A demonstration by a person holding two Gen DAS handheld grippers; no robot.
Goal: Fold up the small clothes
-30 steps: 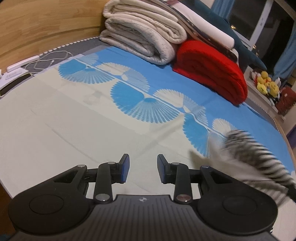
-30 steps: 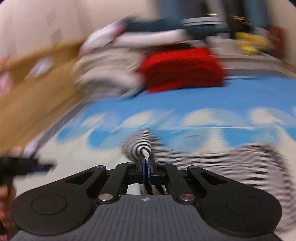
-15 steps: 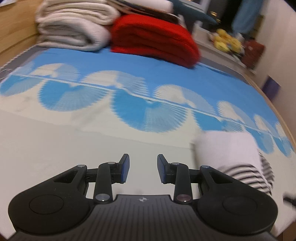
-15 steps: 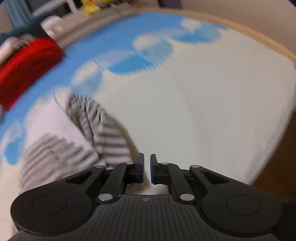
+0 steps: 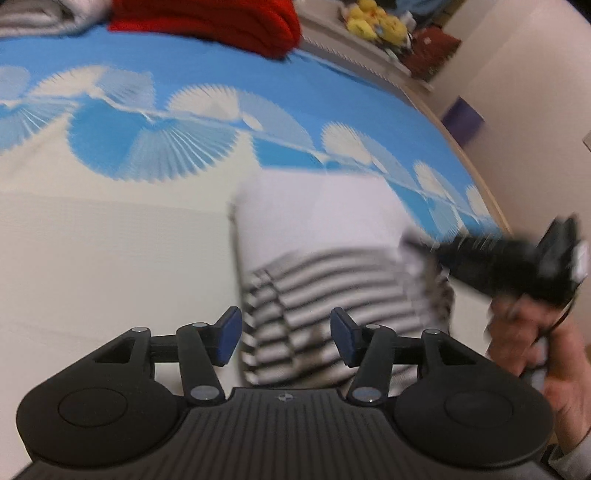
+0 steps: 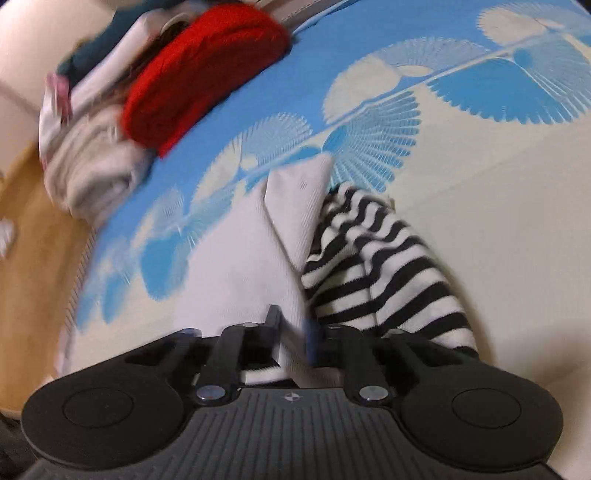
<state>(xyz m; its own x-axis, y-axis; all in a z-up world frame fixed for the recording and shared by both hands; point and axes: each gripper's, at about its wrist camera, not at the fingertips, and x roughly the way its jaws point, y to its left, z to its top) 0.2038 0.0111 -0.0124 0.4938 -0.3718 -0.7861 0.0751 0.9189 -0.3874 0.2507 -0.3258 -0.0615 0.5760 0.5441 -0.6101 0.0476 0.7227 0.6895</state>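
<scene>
A small garment, white on one half and black-and-white striped on the other, lies folded on the blue and cream bed cover. My left gripper hovers over its striped near edge. The jaws are opening and the pads stand clear of the cloth. My right gripper reaches in from the right, blurred, held by a hand. In the right wrist view the right gripper is closing on a white fold of the garment, with cloth between its narrow jaws.
A red folded blanket and beige blankets are stacked at the far end of the bed. Yellow plush toys sit on a ledge beyond. The bed's wooden edge runs along the right.
The right gripper let the swinging garment drop onto the bed, then came down over it again. The left gripper swung right toward the garment and widened its jaws.
</scene>
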